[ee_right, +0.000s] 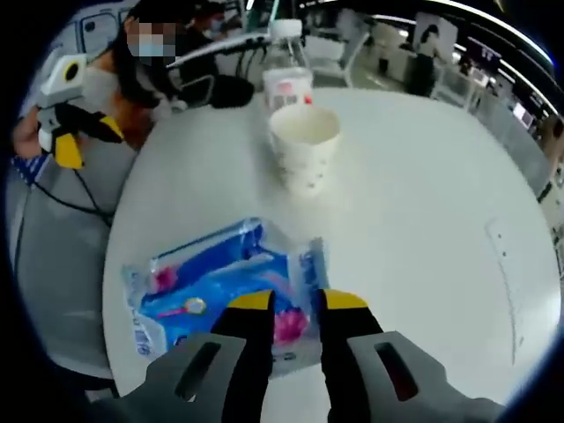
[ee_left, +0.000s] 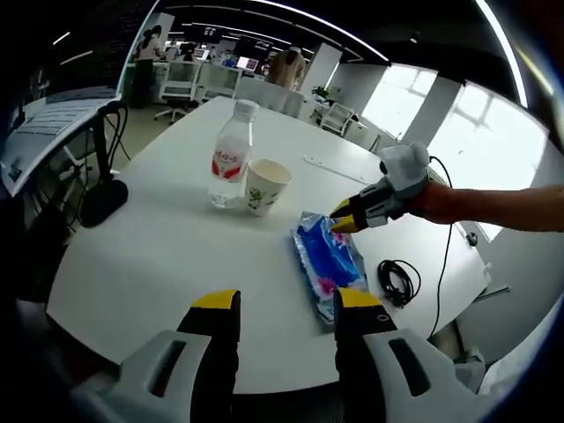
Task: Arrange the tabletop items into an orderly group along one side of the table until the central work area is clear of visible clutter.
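A blue plastic packet (ee_left: 328, 260) lies near the white table's (ee_left: 159, 256) front right edge. Beyond it stand a paper cup (ee_left: 264, 185) and a clear water bottle (ee_left: 231, 154) with a red label. My left gripper (ee_left: 288, 300) hovers open before the table edge, nothing between its jaws. My right gripper (ee_left: 340, 220), held by a gloved hand, comes in from the right to the packet's far end. In the right gripper view that gripper (ee_right: 297, 301) has its jaws narrowly set on the packet's (ee_right: 211, 291) edge, with the cup (ee_right: 305, 145) and bottle (ee_right: 287, 62) behind.
A coiled black cable (ee_left: 398, 280) lies right of the packet, and a white strip (ee_left: 335, 167) lies farther back. A monitor arm with a black base (ee_left: 104, 198) stands left of the table. The left gripper (ee_right: 88, 141) and a person holding it appear past the table edge (ee_right: 119, 229).
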A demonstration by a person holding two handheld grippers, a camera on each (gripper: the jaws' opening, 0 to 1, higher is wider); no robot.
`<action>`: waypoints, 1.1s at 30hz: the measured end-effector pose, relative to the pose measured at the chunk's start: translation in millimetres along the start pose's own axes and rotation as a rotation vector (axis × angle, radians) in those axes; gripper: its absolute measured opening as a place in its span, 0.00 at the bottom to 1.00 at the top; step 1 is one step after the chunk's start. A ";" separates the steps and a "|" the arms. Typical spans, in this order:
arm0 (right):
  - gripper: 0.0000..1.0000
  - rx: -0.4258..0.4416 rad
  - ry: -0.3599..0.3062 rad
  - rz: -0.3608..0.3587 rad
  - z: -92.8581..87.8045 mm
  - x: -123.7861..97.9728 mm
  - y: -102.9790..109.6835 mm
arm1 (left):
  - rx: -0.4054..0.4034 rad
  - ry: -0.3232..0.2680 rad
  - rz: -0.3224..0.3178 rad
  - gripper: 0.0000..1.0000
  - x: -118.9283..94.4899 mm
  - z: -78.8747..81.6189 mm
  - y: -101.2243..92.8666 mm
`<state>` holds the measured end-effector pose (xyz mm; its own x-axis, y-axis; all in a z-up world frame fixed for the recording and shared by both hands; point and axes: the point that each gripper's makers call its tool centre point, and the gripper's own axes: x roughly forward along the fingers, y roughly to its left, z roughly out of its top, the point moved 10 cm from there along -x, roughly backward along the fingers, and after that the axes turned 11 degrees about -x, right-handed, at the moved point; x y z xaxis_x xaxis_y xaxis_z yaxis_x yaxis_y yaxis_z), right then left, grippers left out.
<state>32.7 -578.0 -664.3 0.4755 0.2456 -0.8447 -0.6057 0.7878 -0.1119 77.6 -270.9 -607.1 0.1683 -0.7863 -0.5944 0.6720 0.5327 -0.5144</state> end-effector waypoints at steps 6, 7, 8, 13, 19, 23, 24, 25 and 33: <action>0.17 -0.067 0.015 0.021 6.1 8.3 1.0 | 0.005 0.003 0.000 0.41 -0.4 0.6 0.3; 0.16 -0.072 0.022 0.017 5.6 10.1 -0.3 | 0.005 0.003 0.000 0.41 -0.4 0.8 0.3; 0.14 -0.073 0.024 0.015 5.4 10.9 -0.7 | 0.007 0.002 0.001 0.41 -0.5 1.2 0.5; 0.09 -0.062 0.027 0.004 3.4 9.3 -1.7 | 0.005 -0.002 0.003 0.41 -1.8 1.9 1.8; 0.03 -0.024 0.021 -0.019 -5.4 1.5 -1.4 | 0.001 0.000 0.005 0.41 -2.6 0.0 3.0; 0.02 0.130 -0.022 -0.068 -17.8 -5.1 3.4 | 0.003 0.002 -0.001 0.41 -1.5 -0.9 0.7; 0.01 0.182 -0.028 -0.077 -22.8 -7.2 5.4 | 0.002 0.002 -0.002 0.41 -1.1 -1.0 0.2; 0.01 0.196 -0.027 -0.089 -26.0 -9.4 7.9 | 0.002 0.003 -0.005 0.41 -0.5 -1.0 -0.9; 0.01 0.349 -0.049 -0.133 -48.8 -22.8 27.1 | 0.021 0.011 -0.018 0.40 2.0 -2.0 -5.4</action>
<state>-25.6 -589.8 -673.6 0.5707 0.1481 -0.8077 -0.2868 0.9576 -0.0270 72.9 -274.7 -606.7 0.1478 -0.7924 -0.5918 0.6901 0.5113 -0.5122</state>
